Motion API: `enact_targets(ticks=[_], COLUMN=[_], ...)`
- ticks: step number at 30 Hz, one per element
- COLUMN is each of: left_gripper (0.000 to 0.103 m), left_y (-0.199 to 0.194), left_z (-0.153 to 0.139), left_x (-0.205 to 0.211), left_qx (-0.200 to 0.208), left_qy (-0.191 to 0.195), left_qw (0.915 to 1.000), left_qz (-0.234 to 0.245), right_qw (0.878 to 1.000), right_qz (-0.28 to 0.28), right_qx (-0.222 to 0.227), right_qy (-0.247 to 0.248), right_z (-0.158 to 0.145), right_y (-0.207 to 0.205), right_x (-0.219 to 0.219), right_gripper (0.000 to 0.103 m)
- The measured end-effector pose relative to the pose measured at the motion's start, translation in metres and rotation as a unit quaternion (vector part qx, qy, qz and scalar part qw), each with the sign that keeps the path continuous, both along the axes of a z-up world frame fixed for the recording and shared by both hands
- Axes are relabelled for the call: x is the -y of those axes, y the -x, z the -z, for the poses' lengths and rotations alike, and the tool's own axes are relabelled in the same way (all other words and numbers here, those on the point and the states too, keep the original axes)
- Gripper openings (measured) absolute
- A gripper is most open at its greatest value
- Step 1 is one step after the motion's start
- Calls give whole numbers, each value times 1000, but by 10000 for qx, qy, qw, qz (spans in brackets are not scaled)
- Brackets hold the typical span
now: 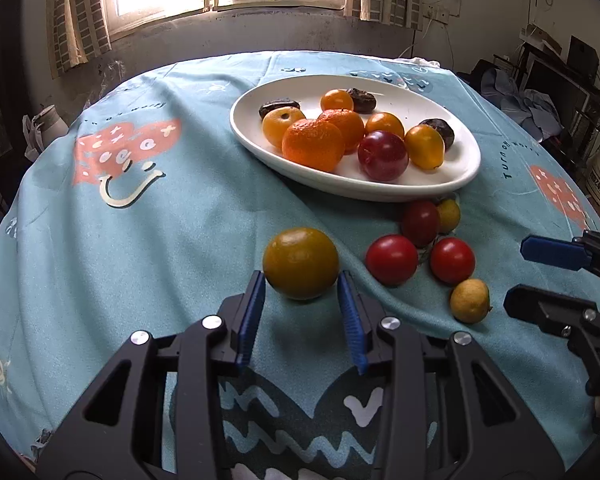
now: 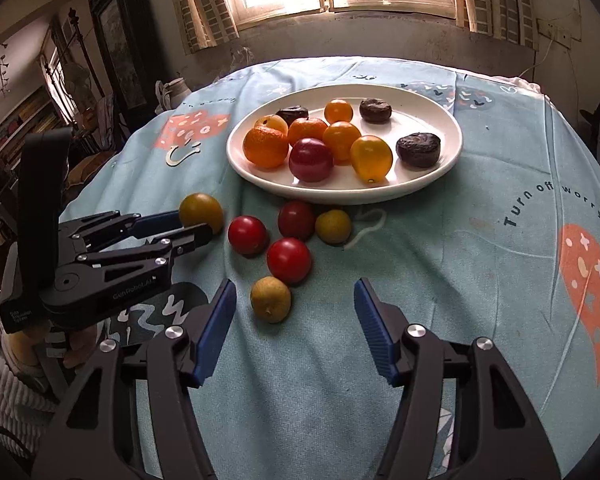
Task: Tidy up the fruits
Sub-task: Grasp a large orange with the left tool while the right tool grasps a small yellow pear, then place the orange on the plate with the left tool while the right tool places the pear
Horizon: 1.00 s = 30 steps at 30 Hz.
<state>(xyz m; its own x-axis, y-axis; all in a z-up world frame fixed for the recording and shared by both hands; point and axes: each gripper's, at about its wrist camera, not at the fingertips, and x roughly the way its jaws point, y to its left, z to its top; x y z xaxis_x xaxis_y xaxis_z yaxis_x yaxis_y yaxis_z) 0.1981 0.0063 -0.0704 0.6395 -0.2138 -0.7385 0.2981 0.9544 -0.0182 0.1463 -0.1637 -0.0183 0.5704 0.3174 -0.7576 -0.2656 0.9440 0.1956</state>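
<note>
A white oval plate [image 1: 456,176] [image 2: 448,168] holds oranges, a purple plum, yellow fruits and dark dried fruits. On the cloth in front of it lie red tomatoes [image 1: 391,260] [image 2: 289,260], a dark red one, and small yellow fruits [image 1: 469,300] [image 2: 271,299]. My left gripper [image 1: 301,284] [image 2: 195,225] is open, its blue pads either side of a large olive-yellow fruit [image 1: 301,263] [image 2: 201,210], not visibly squeezing it. My right gripper [image 2: 295,294] [image 1: 518,270] is open and empty, just behind the small yellow fruit.
The round table carries a light blue patterned cloth [image 1: 140,240] [image 2: 480,280] that drops away at the edges. A white string [image 2: 364,228] lies by the plate. A window and wall stand behind; shelves and clutter flank both sides.
</note>
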Motion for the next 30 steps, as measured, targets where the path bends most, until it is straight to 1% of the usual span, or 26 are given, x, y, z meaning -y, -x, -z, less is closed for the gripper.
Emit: enact_targets(ticks=[2,4,6,9,13,17,18,19,22,27,30], left_gripper=[43,43,43,43,43,43,43,42,42,42,42], left_y=[-2,-6,-9,-14,-21,-21,-20,-18,-9,-1,6], left_z=[-3,-6,-7,-7,-4,-2,-2,-2,-2,-4,-14], left_x=[-1,-2,-2,-1,1,0,0,0,0,-2,-5], left_qx=[110,162,191,211,84,16,12,18,35,72,262], left_qy=[26,58,70,46,47,77,71,53,24,104,228], left_qw=[9999,9999,9998,9997,10000,10000,10000,10000,10000,9999,9994], left_qz=[-10,-4,-20,-60,-19,22,24,33,88,87,43], right_qw=[9999,9997,9995,9993,9993,9993,9992,9992,9992,9993,9997], right_qz=[-35,-74,-112,-139,-128,-153,-185,-210,-214,-190,-74], right_qx=[-93,-185,-259,-330,-348,-334,-342,-344,-337,-305,-75], right_qy=[71,111,118,143,103,93,47,16,39,-55,-221], right_z=[6,12,17,22,24,24,23,23,22,18,3], right_y=[-1,-2,-3,-5,-6,-6,-5,-5,-4,-4,-2], right_x=[-4,-8,-11,-14,-14,-15,-15,-15,-16,-13,-1], right_gripper=[57,50,49,43,37,34,28,26,26,24,24])
